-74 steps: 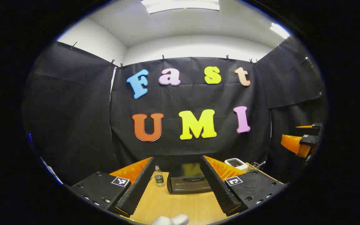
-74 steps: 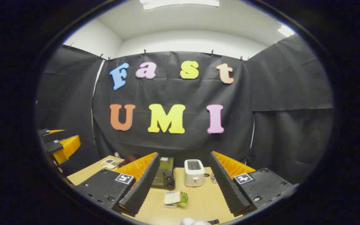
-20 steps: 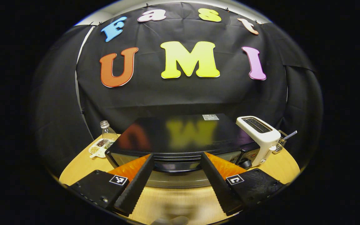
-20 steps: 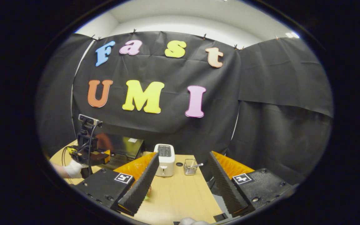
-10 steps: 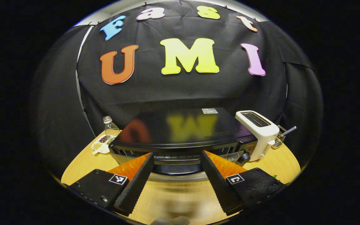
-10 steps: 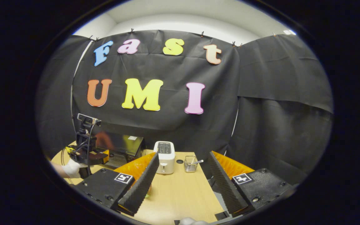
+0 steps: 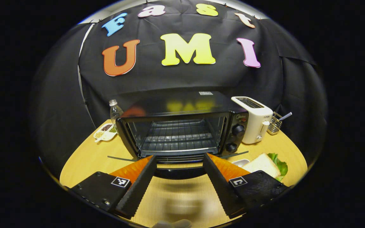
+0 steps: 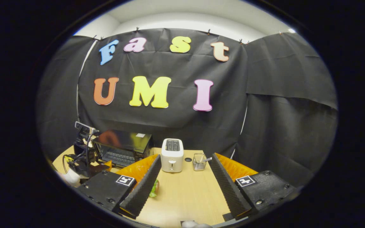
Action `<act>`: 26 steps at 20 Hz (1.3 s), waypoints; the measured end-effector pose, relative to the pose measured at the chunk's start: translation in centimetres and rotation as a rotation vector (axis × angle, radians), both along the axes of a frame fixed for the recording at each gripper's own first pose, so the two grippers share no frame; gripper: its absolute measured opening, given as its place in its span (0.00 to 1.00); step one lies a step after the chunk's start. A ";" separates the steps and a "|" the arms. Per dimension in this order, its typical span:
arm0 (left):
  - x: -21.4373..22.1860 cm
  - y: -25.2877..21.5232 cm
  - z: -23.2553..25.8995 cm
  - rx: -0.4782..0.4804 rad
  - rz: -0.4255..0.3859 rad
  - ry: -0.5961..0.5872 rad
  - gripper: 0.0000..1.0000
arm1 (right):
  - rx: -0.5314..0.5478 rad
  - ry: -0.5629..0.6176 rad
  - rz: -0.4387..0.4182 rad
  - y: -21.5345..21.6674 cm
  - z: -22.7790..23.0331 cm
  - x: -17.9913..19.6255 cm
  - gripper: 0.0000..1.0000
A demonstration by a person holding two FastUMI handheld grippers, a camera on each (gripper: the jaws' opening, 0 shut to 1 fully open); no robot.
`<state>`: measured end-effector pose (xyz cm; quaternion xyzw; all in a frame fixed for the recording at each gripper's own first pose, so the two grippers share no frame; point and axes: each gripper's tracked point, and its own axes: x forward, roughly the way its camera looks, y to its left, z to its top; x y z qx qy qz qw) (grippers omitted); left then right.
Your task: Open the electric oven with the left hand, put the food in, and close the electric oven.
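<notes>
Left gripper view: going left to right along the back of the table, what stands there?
Snack dish → bottle → oven, door down → toaster → wire basket.

Black electric oven (image 7: pixel 182 126) standing upright on table, door (image 7: pixel 177 172) folded down, wire rack exposed inside. Sandwich with lettuce (image 7: pixel 265 164) lying just right of door.

Pretty dim booth, heavy fisheye bending at the edges, motion blur along the bottom of the left gripper view, glare on the oven (image 7: pixel 182 104) top.
</notes>
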<state>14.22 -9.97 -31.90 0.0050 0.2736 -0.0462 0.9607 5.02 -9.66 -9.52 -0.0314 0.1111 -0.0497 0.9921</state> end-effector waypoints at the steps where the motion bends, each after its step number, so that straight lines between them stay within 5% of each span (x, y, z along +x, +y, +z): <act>1: -0.6 -0.1 -0.6 -0.002 -0.002 0.012 0.98 | 0.003 0.005 0.001 0.1 -0.2 -0.1 1.00; 9: -3.8 -0.7 -4.3 0.036 -0.040 0.057 0.96 | 0.002 0.041 0.012 -0.1 -1.9 -0.6 1.00; 18: -6.5 -1.5 -11.1 0.006 -0.028 0.255 0.93 | -0.006 0.073 0.008 -0.8 -3.5 -0.6 0.95; 19: -6.5 -1.6 -11.0 0.009 -0.031 0.249 1.00 | -0.005 0.076 0.008 -0.9 -3.6 -0.4 0.95; 20: -6.5 -1.6 -10.9 0.019 -0.039 0.243 0.94 | -0.009 0.085 0.008 -1.0 -4.0 -0.3 1.00; 21: -6.6 -1.5 -11.0 0.027 -0.045 0.249 1.00 | -0.008 0.093 0.010 -1.1 -4.5 -0.1 1.00; 22: -6.6 -1.4 -11.0 0.025 -0.042 0.245 0.94 | 0.000 0.101 0.014 -1.0 -4.8 0.0 1.00; 26: -6.6 -0.3 -9.2 0.057 -0.018 0.193 0.96 | 0.023 0.120 0.051 -0.6 -6.6 1.2 1.00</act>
